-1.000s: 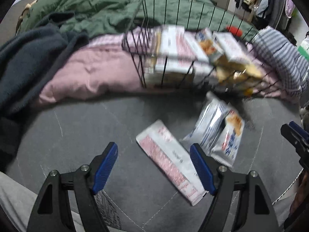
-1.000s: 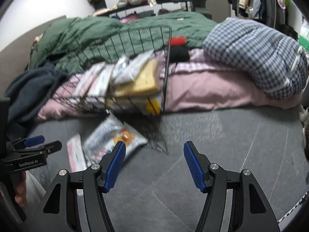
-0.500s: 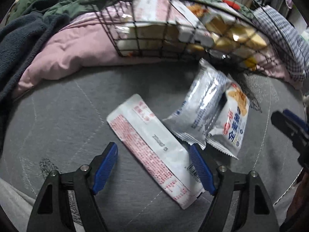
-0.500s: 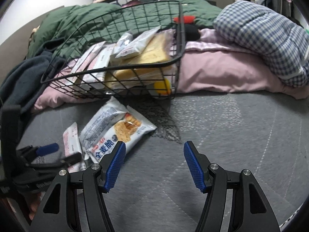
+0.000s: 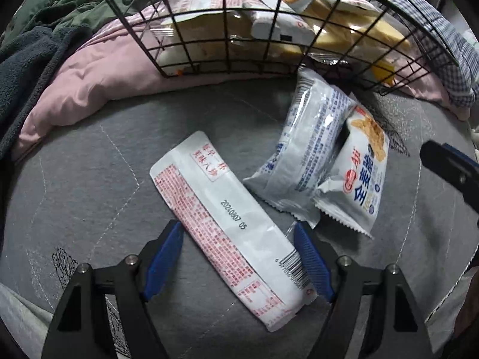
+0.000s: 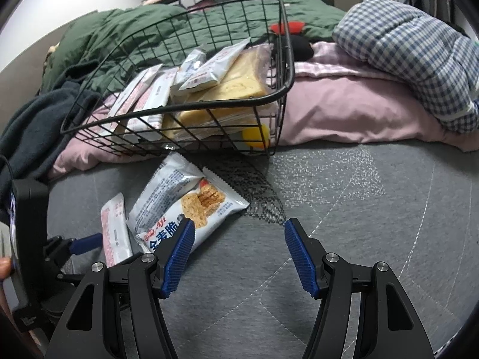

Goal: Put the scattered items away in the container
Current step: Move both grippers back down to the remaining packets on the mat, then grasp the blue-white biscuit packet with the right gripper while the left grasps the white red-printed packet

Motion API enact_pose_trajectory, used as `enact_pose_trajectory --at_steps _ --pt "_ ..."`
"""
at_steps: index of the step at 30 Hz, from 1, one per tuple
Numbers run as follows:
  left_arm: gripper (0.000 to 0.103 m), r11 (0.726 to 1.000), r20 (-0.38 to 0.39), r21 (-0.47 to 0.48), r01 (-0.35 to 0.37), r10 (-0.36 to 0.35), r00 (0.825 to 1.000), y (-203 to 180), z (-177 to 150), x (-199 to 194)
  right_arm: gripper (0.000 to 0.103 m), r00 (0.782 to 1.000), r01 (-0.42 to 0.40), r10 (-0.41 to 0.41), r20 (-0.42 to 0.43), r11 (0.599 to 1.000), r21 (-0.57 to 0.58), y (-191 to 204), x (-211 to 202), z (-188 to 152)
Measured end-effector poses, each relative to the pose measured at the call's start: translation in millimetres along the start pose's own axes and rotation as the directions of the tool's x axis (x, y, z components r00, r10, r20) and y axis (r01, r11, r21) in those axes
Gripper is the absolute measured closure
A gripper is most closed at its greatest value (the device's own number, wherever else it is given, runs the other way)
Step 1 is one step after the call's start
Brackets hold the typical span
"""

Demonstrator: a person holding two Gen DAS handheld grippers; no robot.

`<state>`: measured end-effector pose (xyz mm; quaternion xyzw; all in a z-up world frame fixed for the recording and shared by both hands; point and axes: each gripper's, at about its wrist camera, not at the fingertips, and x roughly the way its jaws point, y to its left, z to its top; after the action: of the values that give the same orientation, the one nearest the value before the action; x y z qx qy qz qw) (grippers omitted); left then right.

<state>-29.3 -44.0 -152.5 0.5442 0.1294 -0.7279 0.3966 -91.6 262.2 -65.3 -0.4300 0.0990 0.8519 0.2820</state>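
Observation:
A long white packet with red print (image 5: 227, 218) lies slantwise on the grey bed cover. My left gripper (image 5: 238, 230) is open and straddles its lower half, with the blue pads close on either side. Right of it lie a silver-blue snack bag (image 5: 311, 149) and a white cracker bag (image 5: 362, 173), overlapping. Behind them a black wire basket (image 5: 224, 30) holds several packets. My right gripper (image 6: 239, 230) is open over bare cover. Its left pad sits at the edge of the cracker bag (image 6: 203, 206). The left gripper (image 6: 83, 243) shows at the far left.
The basket (image 6: 179, 109) leans on a pink quilt (image 6: 344, 113). A checked quilt (image 6: 413, 56) lies at the right, a green duvet (image 6: 119, 39) behind and a dark blue fleece (image 6: 27, 128) at the left. Grey cover (image 6: 359, 209) stretches right of the bags.
Both grippers have sunk toward the bed. The left one has come down around the long packet. The right one has neared the cracker bag. Neither has changed its opening.

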Motion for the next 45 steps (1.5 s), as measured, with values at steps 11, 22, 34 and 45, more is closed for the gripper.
enact_pose_trajectory --at_steps 11,22,34,45 --pt "0.024 0.997 -0.043 -0.054 -0.051 0.049 0.998 42.9 -17.9 -8.5 0.04 1.0 0.005 -0.003 -0.027 0.998 0.066 21.7 31.9 5.0" --pt "0.023 0.997 -0.03 -0.061 -0.048 0.047 0.998 41.1 -24.0 -9.1 0.04 0.996 0.063 -0.058 -0.071 0.996 0.067 24.2 55.8 0.8" --pt "0.023 0.995 -0.014 -0.076 -0.06 0.059 0.998 30.3 -30.9 -10.8 0.04 0.993 0.077 -0.066 -0.1 0.991 0.109 -19.5 36.5 -15.7" --pt "0.012 0.993 -0.003 -0.111 -0.044 0.044 0.999 35.2 -37.6 -7.1 0.039 0.968 0.218 -0.207 -0.138 0.974 0.068 10.2 55.0 -14.9"
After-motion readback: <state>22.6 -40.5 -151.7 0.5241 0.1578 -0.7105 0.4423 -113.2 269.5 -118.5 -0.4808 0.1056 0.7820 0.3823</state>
